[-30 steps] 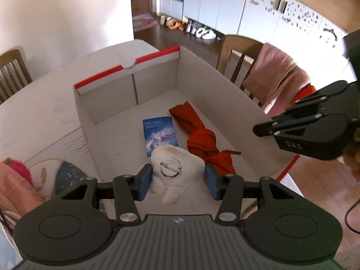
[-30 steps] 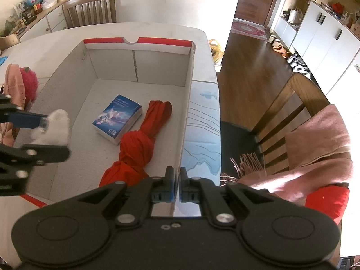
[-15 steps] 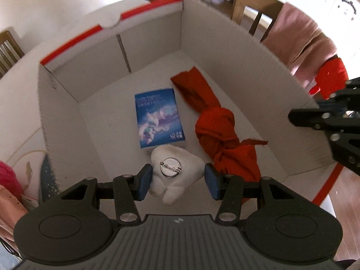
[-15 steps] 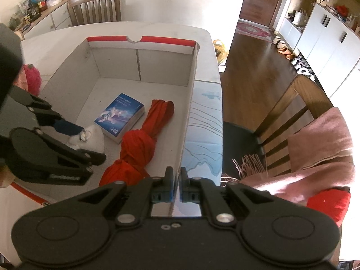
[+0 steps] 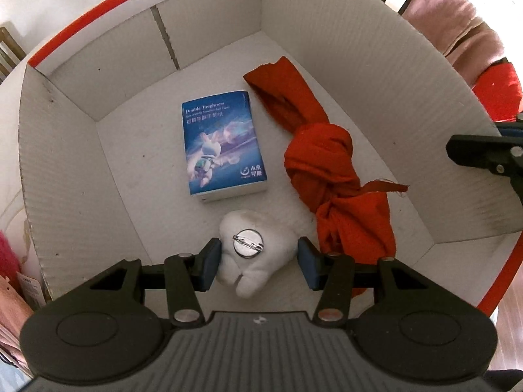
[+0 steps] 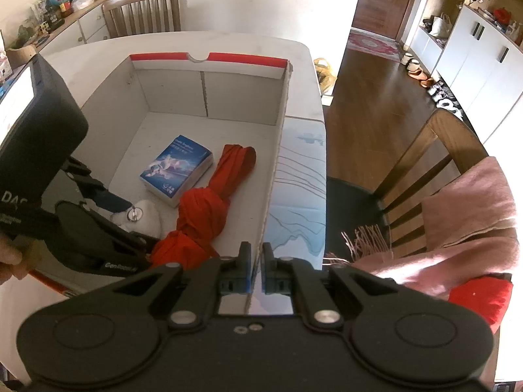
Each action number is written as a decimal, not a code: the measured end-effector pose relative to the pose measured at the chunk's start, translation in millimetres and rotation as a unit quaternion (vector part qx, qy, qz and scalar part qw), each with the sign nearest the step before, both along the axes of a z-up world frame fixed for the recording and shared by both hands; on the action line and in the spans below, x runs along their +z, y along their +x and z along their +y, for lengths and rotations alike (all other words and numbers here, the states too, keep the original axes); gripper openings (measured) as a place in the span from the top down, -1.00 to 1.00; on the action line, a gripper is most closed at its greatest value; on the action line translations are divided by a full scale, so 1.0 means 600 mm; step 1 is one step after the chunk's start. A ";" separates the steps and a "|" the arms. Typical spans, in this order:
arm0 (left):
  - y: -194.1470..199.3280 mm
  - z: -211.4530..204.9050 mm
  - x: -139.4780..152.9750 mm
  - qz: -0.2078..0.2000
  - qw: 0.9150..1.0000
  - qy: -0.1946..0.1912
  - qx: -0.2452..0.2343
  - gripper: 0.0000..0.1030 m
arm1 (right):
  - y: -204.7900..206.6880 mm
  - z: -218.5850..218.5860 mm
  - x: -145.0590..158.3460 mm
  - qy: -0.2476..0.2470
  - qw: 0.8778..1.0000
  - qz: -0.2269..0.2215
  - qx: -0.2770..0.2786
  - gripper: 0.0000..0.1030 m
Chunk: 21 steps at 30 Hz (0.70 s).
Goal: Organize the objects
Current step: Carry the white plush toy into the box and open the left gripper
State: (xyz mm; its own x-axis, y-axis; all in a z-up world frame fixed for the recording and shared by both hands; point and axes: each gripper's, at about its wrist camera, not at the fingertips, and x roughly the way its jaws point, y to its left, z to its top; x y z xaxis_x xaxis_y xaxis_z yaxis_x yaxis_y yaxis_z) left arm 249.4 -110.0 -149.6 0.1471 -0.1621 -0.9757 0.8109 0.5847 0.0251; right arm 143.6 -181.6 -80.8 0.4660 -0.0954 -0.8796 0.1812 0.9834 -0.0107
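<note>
A: Where is the white plush tooth (image 5: pixel 253 258) in the left wrist view?

B: Low in the middle of the frame, between the blue pads of the left claw (image 5: pixel 258 263); its back faces the camera, with a round metal pin badge (image 5: pixel 247 243) on it; the left pad touches its side, while a sliver of space shows at the right pad, so I cannot tell whether it is pinched or merely sits between them.

A: And is it inside the box?

B: Yes; it hangs within the white cardboard box (image 5: pixel 343 49) with the red rim, low near the floor; whether it touches the floor I cannot tell.

A: What else lies in the box?

B: A blue tissue pack (image 5: pixel 222 148) just above the tooth at the centre of the frame; a knotted red cloth (image 5: pixel 322 163) to its right, running from the upper middle down to the lower right.

A: The other claw?

B: In the right wrist view the right claw (image 6: pixel 257 269) sits at the lower middle, pads pressed together on the thin right wall of the box (image 6: pixel 278 150); the box stands on the white table (image 6: pixel 304 98); a chair with a pink scarf (image 6: pixel 457 219) is at the right of the frame.
</note>
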 end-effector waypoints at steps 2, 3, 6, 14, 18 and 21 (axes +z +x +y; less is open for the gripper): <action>0.001 -0.001 -0.002 0.003 1.000 0.004 0.000 0.02 | -0.001 0.000 0.000 0.001 1.000 0.000 0.001 0.90; 0.003 -0.004 -0.005 0.002 1.000 0.004 0.000 0.02 | -0.001 0.000 0.000 0.001 1.000 0.000 0.000 0.90; 0.005 -0.007 -0.006 0.000 1.000 0.005 -0.001 0.01 | -0.001 -0.001 0.000 0.002 1.000 -0.001 0.000 0.90; -0.002 -0.010 0.000 -0.015 1.000 -0.003 -0.005 -0.32 | 0.001 0.000 -0.001 0.001 1.000 0.000 0.002 0.90; -0.003 -0.001 0.010 -0.022 1.000 -0.019 0.003 -0.32 | 0.001 0.000 -0.001 0.002 1.000 0.000 0.002 0.90; -0.001 0.011 0.026 -0.029 0.999 -0.038 0.016 -0.32 | 0.001 0.001 -0.002 0.003 1.000 -0.001 0.003 0.90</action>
